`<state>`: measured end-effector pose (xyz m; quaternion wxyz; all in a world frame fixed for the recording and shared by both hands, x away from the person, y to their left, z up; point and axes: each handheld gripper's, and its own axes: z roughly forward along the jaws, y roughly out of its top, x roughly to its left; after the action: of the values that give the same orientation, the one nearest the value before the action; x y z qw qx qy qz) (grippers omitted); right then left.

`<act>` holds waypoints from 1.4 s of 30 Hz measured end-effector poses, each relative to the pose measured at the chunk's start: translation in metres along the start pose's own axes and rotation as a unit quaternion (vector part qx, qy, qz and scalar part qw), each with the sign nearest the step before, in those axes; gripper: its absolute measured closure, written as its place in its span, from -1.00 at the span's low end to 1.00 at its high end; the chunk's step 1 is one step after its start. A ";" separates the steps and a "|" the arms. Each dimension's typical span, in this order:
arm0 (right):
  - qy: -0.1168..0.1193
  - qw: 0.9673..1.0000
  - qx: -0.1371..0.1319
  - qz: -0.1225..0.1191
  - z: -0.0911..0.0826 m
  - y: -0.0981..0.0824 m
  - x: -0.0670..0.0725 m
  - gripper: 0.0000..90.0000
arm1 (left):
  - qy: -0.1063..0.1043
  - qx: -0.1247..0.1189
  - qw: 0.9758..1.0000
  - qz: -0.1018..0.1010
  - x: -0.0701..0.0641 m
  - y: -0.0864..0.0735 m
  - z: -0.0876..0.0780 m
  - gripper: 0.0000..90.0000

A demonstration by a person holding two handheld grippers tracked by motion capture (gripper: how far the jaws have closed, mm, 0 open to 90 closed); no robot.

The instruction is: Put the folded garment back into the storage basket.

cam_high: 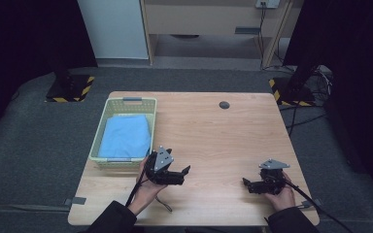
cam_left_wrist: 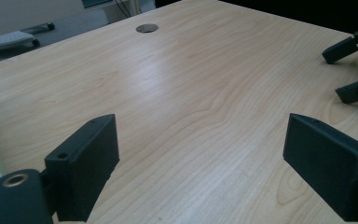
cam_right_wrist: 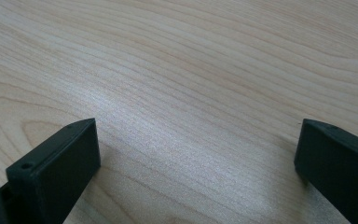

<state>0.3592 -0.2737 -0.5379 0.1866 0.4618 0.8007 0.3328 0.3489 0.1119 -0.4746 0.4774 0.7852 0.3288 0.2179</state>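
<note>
A pale green plastic basket (cam_high: 103,127) stands on the left side of the wooden table (cam_high: 213,131), with a folded light blue cloth (cam_high: 126,136) lying in it. My left gripper (cam_high: 184,174) is held just right of the basket's near corner, pointing right, open and empty. In the left gripper view its jaws stand wide apart over bare wood (cam_left_wrist: 204,135), with the right gripper (cam_left_wrist: 349,70) farther off, also open. My right gripper (cam_high: 247,185) sits near the table's front right, pointing left. Its jaws are spread over bare wood (cam_right_wrist: 198,140), holding nothing.
A round grey cable grommet (cam_high: 224,105) is set into the table near its far edge. Bare wood (cam_high: 213,145) lies between the two grippers. Stands with black and yellow striped bases (cam_high: 70,90) and cables (cam_high: 306,116) are on the floor beyond the table.
</note>
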 end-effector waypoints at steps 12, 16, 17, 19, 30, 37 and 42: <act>0.001 1.000 0.000 0.000 0.000 0.000 0.000 -0.99 | -0.008 0.014 1.000 -0.005 -0.005 -0.010 -0.009 -0.78; 0.001 1.000 0.000 0.000 0.000 0.000 0.000 -1.00 | -0.007 0.025 1.000 -0.009 -0.004 -0.016 -0.014 -0.79; 0.001 1.000 0.000 0.000 0.000 0.000 0.000 -1.00 | -0.005 0.028 1.000 -0.009 -0.004 -0.018 -0.015 -0.79; 0.001 1.000 0.000 0.000 0.000 0.000 0.000 -1.00 | -0.002 0.028 1.000 -0.007 -0.005 -0.022 -0.017 -0.79; 0.002 1.000 0.000 -0.002 -0.001 -0.001 0.000 -1.00 | 0.006 0.045 0.999 0.008 -0.006 -0.033 -0.032 -0.80; 0.003 1.000 0.000 -0.003 -0.001 -0.001 0.000 -1.00 | 0.006 0.053 0.999 0.002 -0.004 -0.041 -0.034 -0.80; 0.003 1.000 0.000 -0.003 -0.001 -0.001 0.000 -1.00 | 0.007 0.062 0.998 -0.016 0.000 -0.046 -0.035 -0.80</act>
<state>0.3578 -0.2747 -0.5378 0.1849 0.4581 0.8030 0.3334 0.3117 0.1485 -0.4998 0.4291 0.8062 0.3575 0.1952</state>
